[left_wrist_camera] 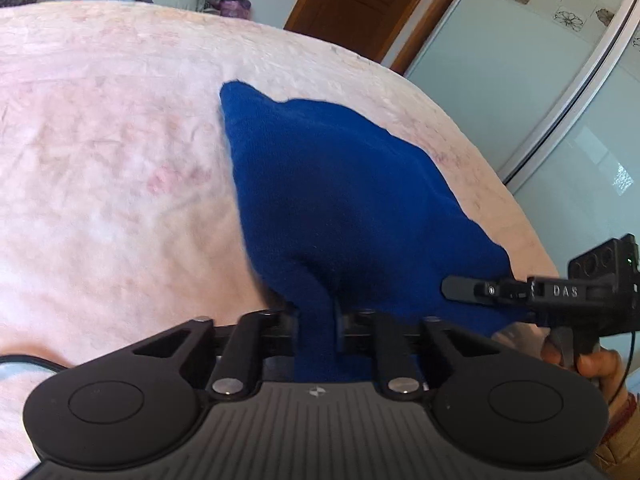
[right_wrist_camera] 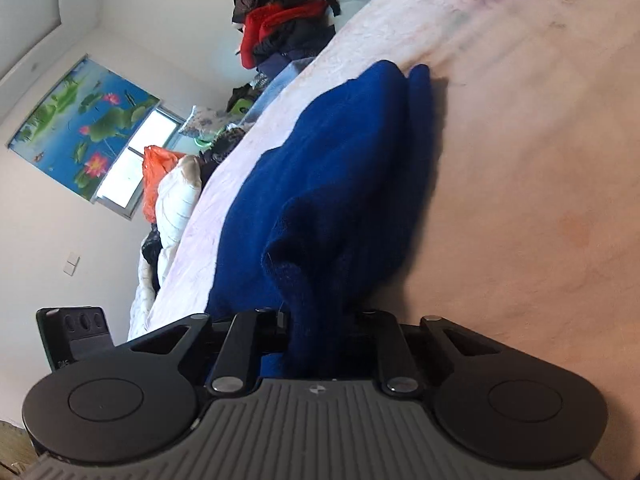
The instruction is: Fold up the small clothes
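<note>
The blue garment (left_wrist_camera: 340, 184) is spread on the bed (left_wrist_camera: 100, 160), its near edge bunched and clamped in the left gripper (left_wrist_camera: 316, 320) and right gripper (right_wrist_camera: 316, 320); both corners are best lifted together, level, toward the garment's far edge

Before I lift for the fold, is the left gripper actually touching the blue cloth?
Touching. The left wrist view shows the left gripper shut on a pinched ridge of the blue cloth, fabric squeezed between its fingers.
</note>
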`<state>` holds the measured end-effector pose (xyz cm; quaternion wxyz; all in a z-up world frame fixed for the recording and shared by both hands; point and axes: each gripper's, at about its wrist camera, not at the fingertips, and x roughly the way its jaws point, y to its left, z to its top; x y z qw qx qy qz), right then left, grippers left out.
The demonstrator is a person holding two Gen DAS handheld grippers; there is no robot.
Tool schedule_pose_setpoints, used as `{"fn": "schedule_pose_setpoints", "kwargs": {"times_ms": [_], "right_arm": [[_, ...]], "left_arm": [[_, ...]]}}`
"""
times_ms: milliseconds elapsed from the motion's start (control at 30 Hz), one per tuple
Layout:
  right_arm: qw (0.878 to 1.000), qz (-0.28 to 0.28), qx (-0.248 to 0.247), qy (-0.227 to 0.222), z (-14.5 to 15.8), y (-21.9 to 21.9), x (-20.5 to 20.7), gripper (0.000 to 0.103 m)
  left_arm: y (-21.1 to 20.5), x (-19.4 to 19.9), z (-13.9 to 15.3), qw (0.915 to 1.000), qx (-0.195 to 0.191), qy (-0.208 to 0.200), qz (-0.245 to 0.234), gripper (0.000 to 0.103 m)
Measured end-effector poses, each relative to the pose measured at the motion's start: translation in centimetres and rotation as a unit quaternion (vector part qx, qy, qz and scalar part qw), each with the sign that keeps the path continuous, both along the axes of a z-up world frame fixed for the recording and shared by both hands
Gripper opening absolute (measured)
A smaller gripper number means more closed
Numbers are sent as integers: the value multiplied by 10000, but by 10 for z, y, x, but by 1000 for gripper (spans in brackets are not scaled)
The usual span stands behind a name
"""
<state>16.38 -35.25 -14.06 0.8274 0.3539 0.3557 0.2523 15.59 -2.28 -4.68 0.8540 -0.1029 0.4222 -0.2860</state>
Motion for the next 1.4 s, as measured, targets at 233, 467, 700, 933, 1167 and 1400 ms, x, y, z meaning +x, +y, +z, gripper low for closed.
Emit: {"fn": "schedule_pose_setpoints", "kwargs": {"times_ms": [233, 467, 700, 933, 1167, 1400], "right_arm": [[9998, -129, -139, -89, 9, 16, -20, 20], [9915, -818, -998, -157, 22, 19, -50, 40], [9541, -958, -2466, -1403, 64, 65, -95, 40], [9603, -835, -2523, -851, 37, 75, -83, 44], [9317, -931, -3386, -928, 33, 100, -94, 80], [9299, -1097, -3435, -724, 31, 105, -109, 98]], "left_arm": [[17, -14, 20, 9993, 179, -312, 99, 10], [14, -39, 19, 9958, 728, -345, 431, 32], [-6, -70, 16, 9809, 1633, -785, 707, 68], [-17, -81, 16, 9728, 1953, -927, 836, 68], [-28, -96, 16, 9639, 2198, -1095, 1027, 72], [-29, -109, 14, 9613, 2338, -1046, 1018, 74]]}}
